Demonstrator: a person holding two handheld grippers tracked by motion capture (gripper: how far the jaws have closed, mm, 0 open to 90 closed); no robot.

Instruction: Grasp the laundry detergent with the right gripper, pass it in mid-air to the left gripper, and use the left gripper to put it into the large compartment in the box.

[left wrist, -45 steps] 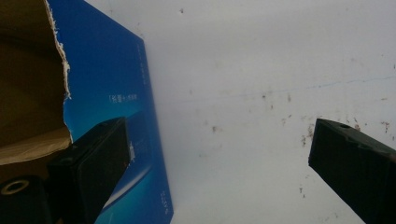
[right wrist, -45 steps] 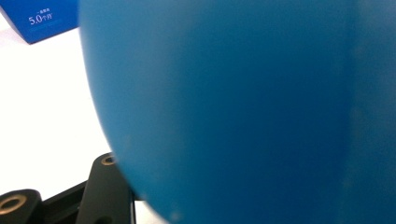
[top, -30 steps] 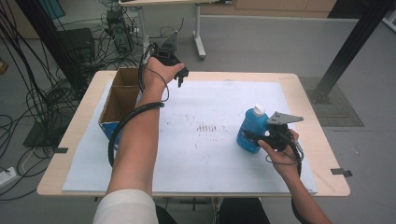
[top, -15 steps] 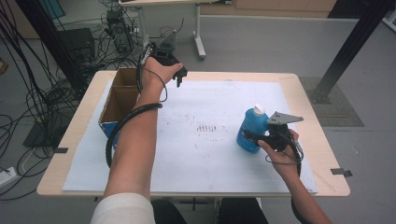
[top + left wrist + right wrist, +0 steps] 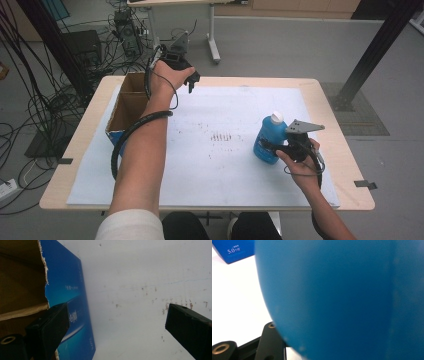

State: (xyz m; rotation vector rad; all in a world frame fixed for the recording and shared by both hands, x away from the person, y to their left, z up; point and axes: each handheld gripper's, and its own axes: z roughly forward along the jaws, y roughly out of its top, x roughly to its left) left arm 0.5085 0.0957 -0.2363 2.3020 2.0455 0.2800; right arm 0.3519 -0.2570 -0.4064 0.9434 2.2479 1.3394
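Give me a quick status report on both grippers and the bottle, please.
Right gripper shut on blue bottle, upright. Left gripper open beside cardboard box. Path between looks clear.

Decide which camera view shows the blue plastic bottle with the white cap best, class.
The high view: the whole blue plastic bottle with the white cap stands upright there. The right gripper view shows a blurred blue wall of it.

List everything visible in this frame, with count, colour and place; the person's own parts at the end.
Bottle: one, blue with white cap, upright on the table's right side.
Cardboard box: one, brown inside, blue outside, open, at the table's left edge.
White sheet: one, covers most of the tabletop.
Table: one, light wood.
Cables: many, black, on the floor at left.
Left gripper: black, jaws open, beside the box's far end.
Right gripper: black, closed on the bottle.
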